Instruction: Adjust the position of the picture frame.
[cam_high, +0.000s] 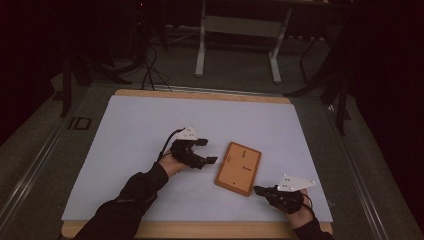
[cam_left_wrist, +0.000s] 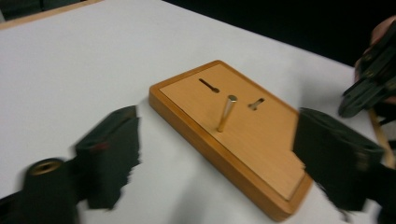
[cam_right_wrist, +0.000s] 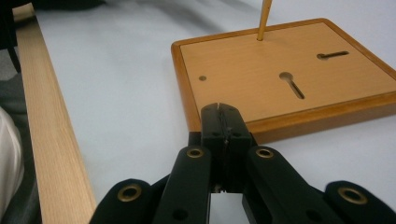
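I'm looking down on a pale sheet (cam_high: 150, 130) laid over a wooden table (cam_high: 200, 94) whose edge shows at the near and far sides. The room around it is dark; beyond the table I can make out a grey floor, loose black cables (cam_high: 150, 70) and the white legs of a stand (cam_high: 237, 30).

A wooden board (cam_high: 238, 168) lies flat on the sheet, right of centre and turned at a slant. One thin peg (cam_left_wrist: 226, 113) stands upright in it, and there are two keyhole-shaped slots (cam_right_wrist: 292, 84) and a small round hole (cam_right_wrist: 202, 78) in its top face.

My left gripper (cam_high: 206, 151) sits just left of the board, held on its side by a dark-sleeved arm coming in from the bottom; its jaws are spread wide, with the board between them in the left gripper view, though that view is blurred, so I'd only say they look clear of it. My right gripper (cam_high: 260, 190) rests low near the board's near right corner, jaws pressed together on nothing, tips pointing at the board's edge and just short of it.
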